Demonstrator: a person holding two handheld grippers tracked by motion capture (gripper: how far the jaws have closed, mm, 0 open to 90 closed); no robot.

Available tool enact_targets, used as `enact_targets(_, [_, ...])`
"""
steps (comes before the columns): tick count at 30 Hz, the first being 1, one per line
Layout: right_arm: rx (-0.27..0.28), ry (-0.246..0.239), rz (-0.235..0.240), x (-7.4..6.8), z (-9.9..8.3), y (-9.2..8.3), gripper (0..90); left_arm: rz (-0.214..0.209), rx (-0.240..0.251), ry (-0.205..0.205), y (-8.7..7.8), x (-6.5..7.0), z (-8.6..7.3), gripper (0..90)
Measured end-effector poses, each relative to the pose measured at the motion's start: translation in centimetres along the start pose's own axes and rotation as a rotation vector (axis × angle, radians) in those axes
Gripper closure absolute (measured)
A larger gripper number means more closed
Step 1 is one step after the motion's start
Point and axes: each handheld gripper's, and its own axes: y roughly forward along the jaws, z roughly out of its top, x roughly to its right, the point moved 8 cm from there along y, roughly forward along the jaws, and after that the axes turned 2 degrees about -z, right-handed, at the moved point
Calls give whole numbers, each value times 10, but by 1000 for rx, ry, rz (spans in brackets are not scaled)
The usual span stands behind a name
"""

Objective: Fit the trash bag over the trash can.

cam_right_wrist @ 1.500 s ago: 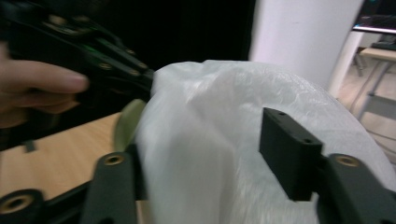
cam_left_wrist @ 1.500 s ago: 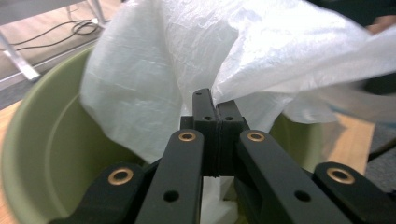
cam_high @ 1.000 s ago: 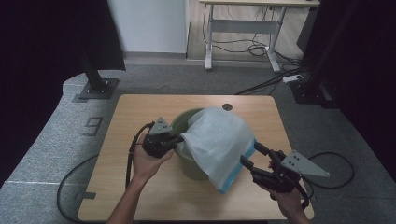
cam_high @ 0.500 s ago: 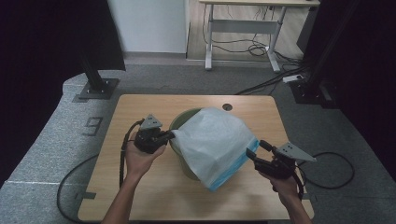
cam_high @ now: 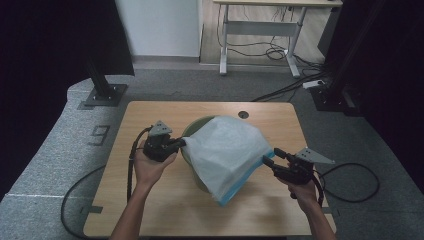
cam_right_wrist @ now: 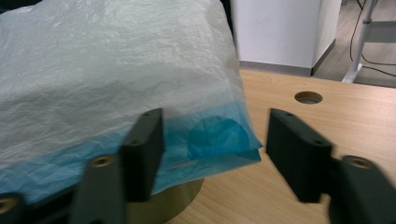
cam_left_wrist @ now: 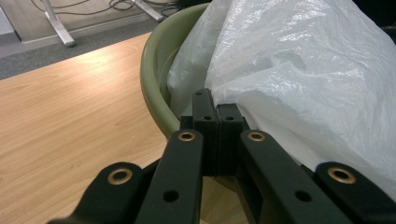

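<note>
A round olive-green bin [cam_high: 189, 136] stands mid-table under a white plastic bag [cam_high: 225, 150] with a blue hem. My left gripper [cam_high: 181, 143] sits at the bin's left rim, shut on a fold of the bag. In the left gripper view, its jaws [cam_left_wrist: 216, 100] pinch the white film beside the green rim [cam_left_wrist: 152, 60]. My right gripper [cam_high: 270, 155] is at the bag's right side. In the right gripper view, its jaws [cam_right_wrist: 215, 128] have just been closing and still stand apart. The blue hem [cam_right_wrist: 217, 137] hangs between them, clear of the right pad.
The wooden table [cam_high: 150, 205] has a round cable hole [cam_high: 243, 114] near its far edge. Black cables [cam_high: 350, 185] trail from both grippers over the table's edges. A black stand base [cam_high: 102, 95] and a desk frame [cam_high: 260, 45] stand on the floor beyond.
My right gripper has sunk toward the table and moved in on the bag's blue hem, its jaws narrower. The bag has settled lower over the bin. The left gripper has kept its grip.
</note>
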Motion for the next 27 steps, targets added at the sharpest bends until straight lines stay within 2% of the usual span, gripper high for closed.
enact_targets(1, [0,-2,6,0,0,1,495,-1,0,1,0,0,0,890])
enact_targets(4, [10,0,18,-1,1,0,780,-8,3,3,0,3,1,889])
enact_targets(6, [17,-10,13,-2,5,-2,875,-13,7,2,-1,4,1,888])
enact_targets(9, [41,-27,4,-4,13,-7,883,-19,12,5,0,5,4,886])
enact_targets(14, [132,-57,-6,-14,44,-25,883,-50,12,16,9,14,12,876])
enact_targets(18, [194,-110,-27,-26,74,-35,882,-98,3,57,18,28,19,833])
enact_targets(19, [206,-124,-33,-29,80,-36,883,-102,-2,73,19,31,19,798])
enact_targets(21, [215,-144,-46,-32,90,-38,883,-68,-2,101,16,31,18,654])
enact_targets(23, [212,-152,-60,-32,94,-39,883,-46,21,98,6,28,17,536])
enact_targets(25, [205,-148,-67,-30,96,-39,883,-42,32,90,-7,23,15,468])
enact_targets(27, [190,-142,-78,-27,93,-38,883,-48,47,90,-21,20,14,442])
